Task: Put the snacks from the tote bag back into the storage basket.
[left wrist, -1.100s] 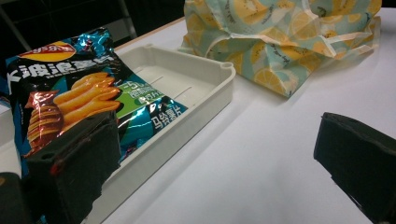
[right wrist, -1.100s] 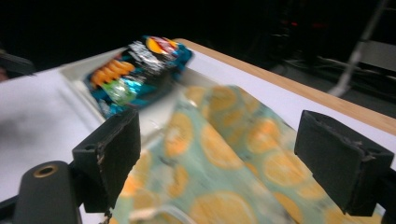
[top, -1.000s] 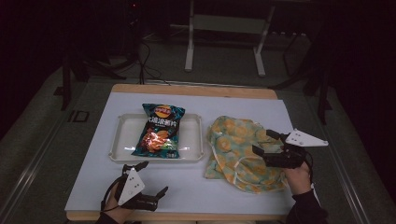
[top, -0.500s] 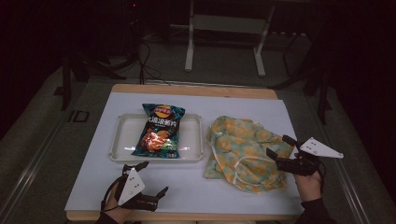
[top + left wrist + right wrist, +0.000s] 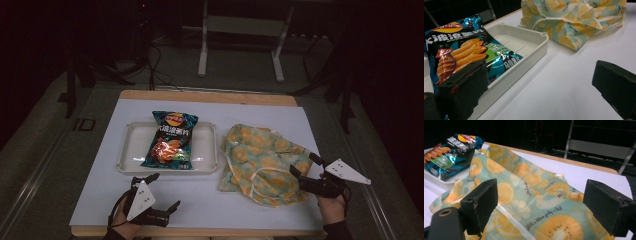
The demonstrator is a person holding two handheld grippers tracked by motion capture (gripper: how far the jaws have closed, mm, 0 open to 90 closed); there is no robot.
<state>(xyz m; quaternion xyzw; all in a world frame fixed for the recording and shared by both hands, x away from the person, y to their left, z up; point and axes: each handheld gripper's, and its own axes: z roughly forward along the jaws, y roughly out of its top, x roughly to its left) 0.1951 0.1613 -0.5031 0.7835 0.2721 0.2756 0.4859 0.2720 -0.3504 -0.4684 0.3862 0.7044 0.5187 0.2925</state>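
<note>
A person works two hand-held grippers at a white table (image 5: 100,200), where a fruit-print cloth bag (image 5: 262,160) lies crumpled on the right half, just beside a white tray (image 5: 131,150) that carries a bag of chips (image 5: 171,140). The right gripper (image 5: 304,170) sits at the bag's near right edge with its jaws spread wide and nothing between them; in the right gripper view the printed fabric (image 5: 531,195) spreads out between and beyond the two black pads (image 5: 480,202). The left gripper (image 5: 162,192) rests low on the bare table near the front edge, jaws likewise apart and empty, aimed toward the tray's near corner (image 5: 541,40) and the chips (image 5: 461,52). The work in hand looks like taking hold of the bag, probably at its mouth, so the chips can go in. To do that well, the right gripper would do best to come in low and close on a single raised fold or on the pale handle strap (image 5: 257,175), not on a flat double layer, which would pinch the mouth shut. A lift straight up should then let the cloth hang open. The left gripper is best kept clear until the opening shows.
</note>
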